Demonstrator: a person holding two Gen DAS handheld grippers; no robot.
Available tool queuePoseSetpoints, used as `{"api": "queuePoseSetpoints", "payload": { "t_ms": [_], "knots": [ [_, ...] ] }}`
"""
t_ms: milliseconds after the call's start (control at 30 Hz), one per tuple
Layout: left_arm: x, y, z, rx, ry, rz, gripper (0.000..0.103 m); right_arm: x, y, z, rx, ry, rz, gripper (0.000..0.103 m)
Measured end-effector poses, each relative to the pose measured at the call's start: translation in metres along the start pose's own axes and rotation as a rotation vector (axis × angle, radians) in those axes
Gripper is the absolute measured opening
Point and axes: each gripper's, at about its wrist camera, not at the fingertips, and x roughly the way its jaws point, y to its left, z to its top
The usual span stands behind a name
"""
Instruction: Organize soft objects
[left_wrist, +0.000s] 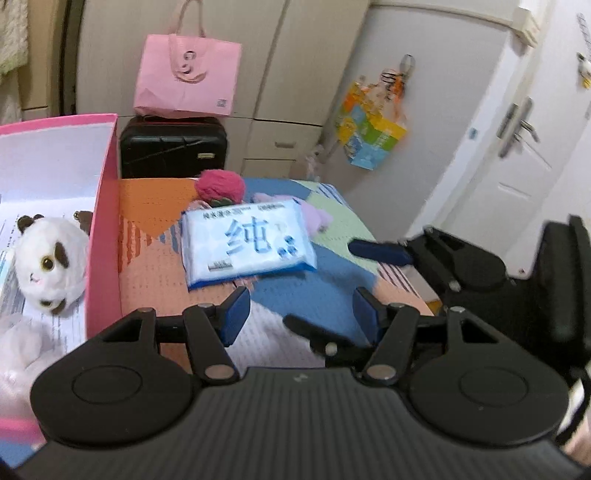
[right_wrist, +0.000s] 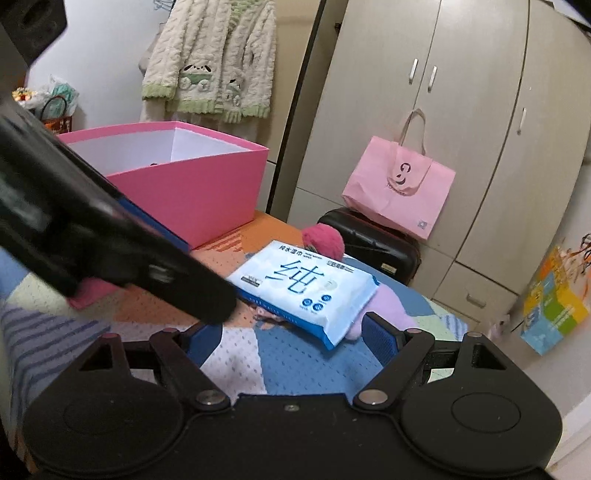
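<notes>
A blue-white pack of wet wipes (left_wrist: 249, 243) (right_wrist: 303, 286) lies on the patchwork cloth, on top of a pale pink soft item (left_wrist: 314, 216) (right_wrist: 384, 308). A magenta fluffy ball (left_wrist: 220, 184) (right_wrist: 325, 240) sits just behind it. A white-and-brown plush toy (left_wrist: 48, 258) lies inside the pink box (left_wrist: 105, 206) (right_wrist: 195, 192) at the left. My left gripper (left_wrist: 299, 314) is open and empty, just short of the pack. My right gripper (right_wrist: 291, 332) is open and empty near the pack's front corner; it also shows in the left wrist view (left_wrist: 380, 251).
A black suitcase (left_wrist: 173, 147) (right_wrist: 373, 243) stands behind the table with a pink paper bag (left_wrist: 186, 77) (right_wrist: 399, 188) on it. Wardrobe doors (right_wrist: 443, 110) rise behind. A colourful bag (left_wrist: 369, 133) hangs on a white door. The table's right edge (left_wrist: 410, 280) is close.
</notes>
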Motion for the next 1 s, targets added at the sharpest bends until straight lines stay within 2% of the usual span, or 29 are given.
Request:
{"api": "queuePoseSetpoints", "payload": {
  "t_ms": [133,267,400,533,633,733,1000],
  "knots": [
    [0.021,0.010,0.009,-0.061,-0.024,0.026,0.060,0.016,-0.006,0.002,0.038,0.007,0.028,0.086],
    [0.042,0.012,0.017,-0.069,-0.055,0.095,0.060,0.034,-0.011,0.005,0.040,0.016,0.037,0.086],
    [0.066,0.018,0.026,-0.104,-0.058,0.138,0.060,0.052,-0.014,0.006,0.029,0.031,0.017,0.086],
    [0.082,0.025,0.030,-0.110,-0.064,0.243,0.060,0.067,-0.020,0.004,0.039,0.045,-0.008,0.086],
    [0.089,0.036,0.030,-0.154,-0.049,0.238,0.061,0.072,-0.028,0.001,0.079,0.059,0.028,0.085],
    [0.091,0.043,0.028,-0.192,-0.047,0.229,0.066,0.074,-0.031,-0.002,0.109,0.059,0.046,0.085],
    [0.096,0.044,0.028,-0.188,-0.003,0.218,0.079,0.072,-0.026,-0.005,0.087,0.056,0.035,0.085]
  ]
}}
